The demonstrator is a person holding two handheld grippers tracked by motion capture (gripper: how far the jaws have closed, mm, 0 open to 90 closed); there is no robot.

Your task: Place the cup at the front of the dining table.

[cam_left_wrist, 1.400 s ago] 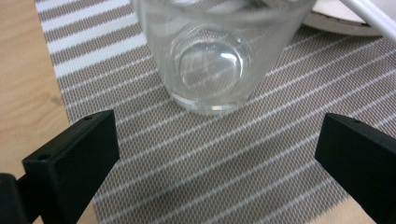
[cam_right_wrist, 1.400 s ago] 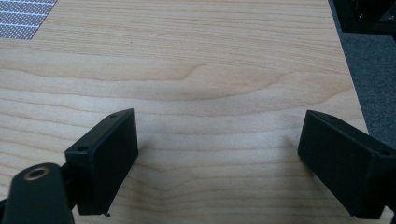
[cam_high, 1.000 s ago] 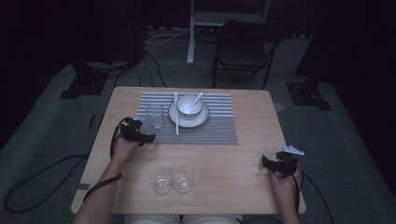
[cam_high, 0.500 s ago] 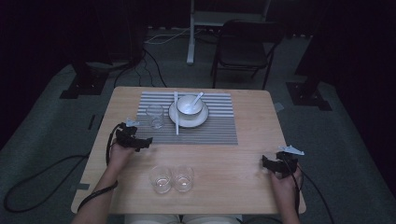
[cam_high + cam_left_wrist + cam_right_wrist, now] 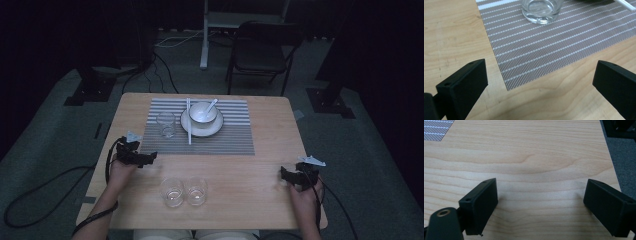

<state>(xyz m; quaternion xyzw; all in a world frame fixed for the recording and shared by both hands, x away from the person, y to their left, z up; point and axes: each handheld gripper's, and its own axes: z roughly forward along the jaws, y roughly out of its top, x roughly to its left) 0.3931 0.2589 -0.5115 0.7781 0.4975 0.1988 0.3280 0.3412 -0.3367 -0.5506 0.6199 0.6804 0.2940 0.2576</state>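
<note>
**A:** On the wooden table (image 5: 260,145), what do you see?

**B:** A striped mat (image 5: 230,135) lies at the far side. A white plate (image 5: 190,129) sits on it, with a white bowl (image 5: 201,113) on the plate. A spoon (image 5: 212,104) leans in the bowl. A thin white stick (image 5: 188,121) lies across the left side of the plate. It may be a chopstick, but the room is too dark to be sure.

**A:** Any cups?

**B:** One clear glass (image 5: 166,124) stands on the mat, left of the plate. Two more glasses (image 5: 184,191) stand side by side at the near edge, off the mat.

**A:** Where are the tongs?

**B:** The left gripper (image 5: 150,158) sits by the near left corner of the mat. Its jaws are spread wide with nothing between them. In the left gripper view, the mat corner (image 5: 509,86) and the glass on the mat (image 5: 541,10) are ahead of it.

**A:** And the other?

**B:** The right gripper (image 5: 286,175) rests near the right edge of the table, well apart from the glasses. Its jaws are spread wide too, over bare wood.
</note>
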